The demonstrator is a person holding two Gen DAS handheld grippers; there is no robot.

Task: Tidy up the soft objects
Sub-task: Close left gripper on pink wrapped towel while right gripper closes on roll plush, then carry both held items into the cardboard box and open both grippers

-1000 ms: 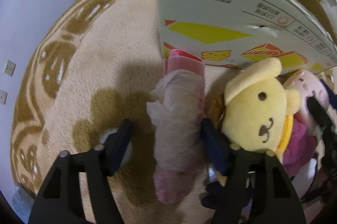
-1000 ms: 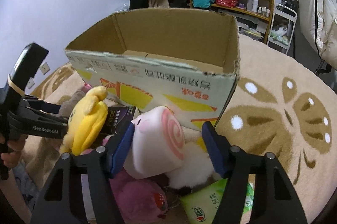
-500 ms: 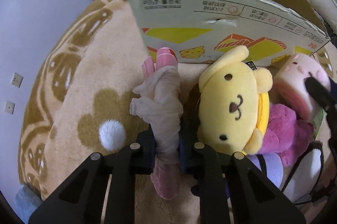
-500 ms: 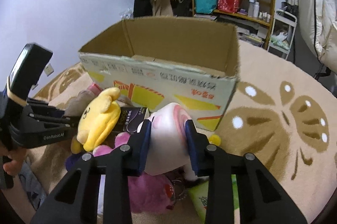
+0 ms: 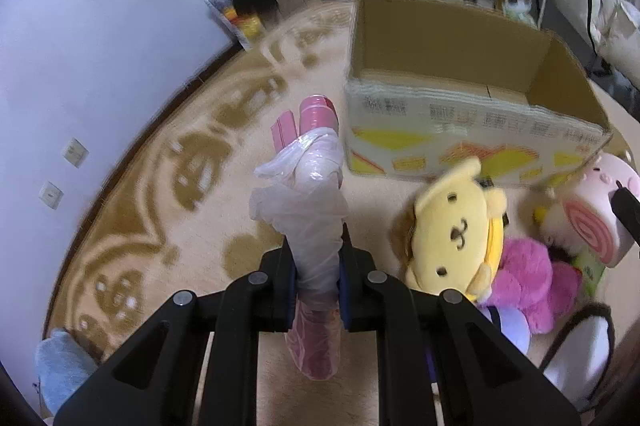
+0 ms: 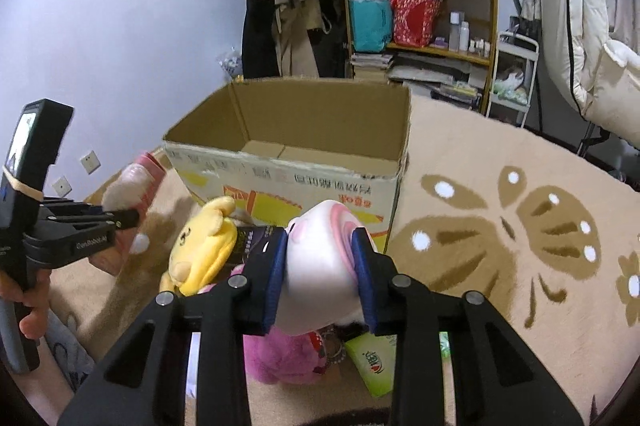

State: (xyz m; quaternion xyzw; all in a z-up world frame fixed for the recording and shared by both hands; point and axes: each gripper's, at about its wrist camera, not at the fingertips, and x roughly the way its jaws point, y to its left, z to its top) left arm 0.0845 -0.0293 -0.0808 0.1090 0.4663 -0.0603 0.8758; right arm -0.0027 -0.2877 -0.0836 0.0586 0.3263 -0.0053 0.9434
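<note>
A patterned tan rug covers the floor beside a pale wall. At the left, the left tool is clamped tight on a pink bundle wrapped in clear plastic, which stands up between its blue pads, lifted above the rug. In the right wrist view the same bundle shows at the far left, gripped by the black tool in the person's hand.

Further right sits an open cardboard box with yellow print on its near side. In front of it lies a pile of plush toys: a yellow dog plush leans on a magenta plush, with a green packet beside them.

At the right, the right tool is closed on a pale pink swirl plush, squeezing it between its blue pads just in front of the box and above the pile.
</note>
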